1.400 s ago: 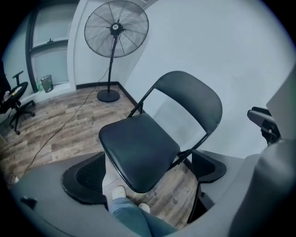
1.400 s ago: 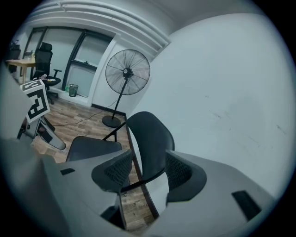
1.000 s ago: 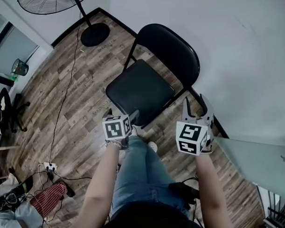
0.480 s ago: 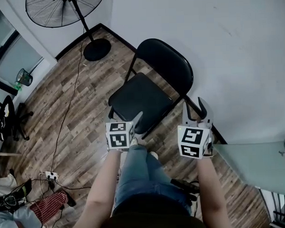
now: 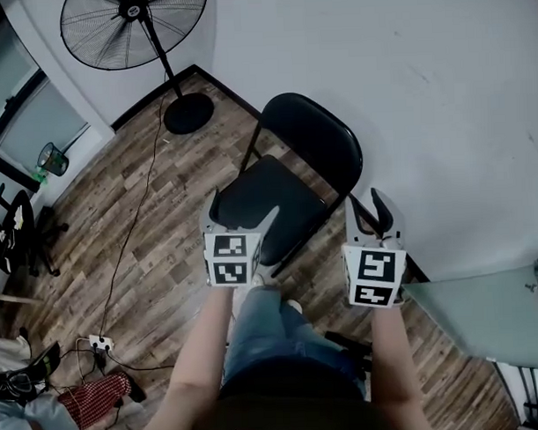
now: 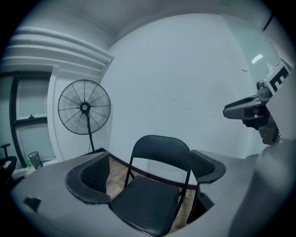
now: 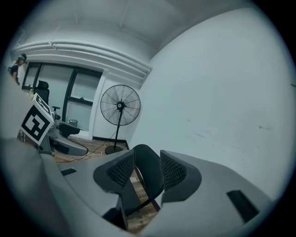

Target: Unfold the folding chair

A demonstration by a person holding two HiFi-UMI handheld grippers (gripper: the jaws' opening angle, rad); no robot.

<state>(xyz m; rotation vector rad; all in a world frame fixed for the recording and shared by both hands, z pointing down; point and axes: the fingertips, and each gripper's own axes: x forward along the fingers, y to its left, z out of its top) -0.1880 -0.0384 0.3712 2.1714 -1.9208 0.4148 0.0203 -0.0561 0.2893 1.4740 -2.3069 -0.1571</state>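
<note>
Update: raised left gripper point(image 5: 242, 212) (jaws wide, empty) and right gripper point(image 5: 367, 206) (jaws narrow, empty) clear of folding chair point(image 5: 306, 142), left standing open beyond and below both jaw gaps; judged unfolding done.

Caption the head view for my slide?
Unfolded folding chair by the wall; left gripper and right gripper hover open before it.

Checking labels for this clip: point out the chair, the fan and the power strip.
chair point(image 5: 269, 205), head view, middle of the seat.
fan point(image 5: 189, 114), head view, its round base.
power strip point(image 5: 97, 342), head view, its white body.
</note>
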